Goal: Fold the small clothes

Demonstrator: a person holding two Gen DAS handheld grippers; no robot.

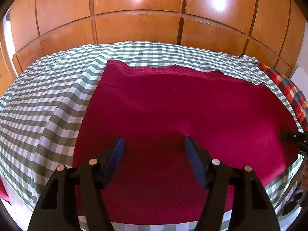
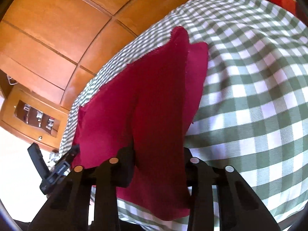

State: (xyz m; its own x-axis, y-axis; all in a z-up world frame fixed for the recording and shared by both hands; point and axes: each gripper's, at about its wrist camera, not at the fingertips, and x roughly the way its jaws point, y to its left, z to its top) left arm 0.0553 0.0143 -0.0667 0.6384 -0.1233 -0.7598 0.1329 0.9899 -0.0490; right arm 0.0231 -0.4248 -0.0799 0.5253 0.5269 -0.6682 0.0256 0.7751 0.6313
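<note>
Left tongs stand wide apart, blue pads clear of everything, hovering over the near part of a crimson cloth with nothing between them. Right tongs are drawn narrow on a raised fold of the same crimson cloth, which passes between the two fingers and hides their tips; whether the pads actually press it I cannot tell.

In the left wrist view the cloth lies spread over the centre and right of the frame, a towel-like fabric with a scalloped hem along its far edge, mostly flat with a few soft ripples. In the right wrist view it rises as a ridge from the tongs toward the upper centre, and a lighter layer shows along its right side.

At the far right of the left wrist view a dark piece of the other gripper sits at the cloth's edge. A patchwork fabric of red, blue and yellow squares lies at the right, beyond the cloth.

Underneath is a bed covered with a green-and-white checked sheet, slightly wrinkled. Behind it run glossy wooden wardrobe doors, catching bright reflections. A wooden cabinet shows at the left of the right wrist view.
</note>
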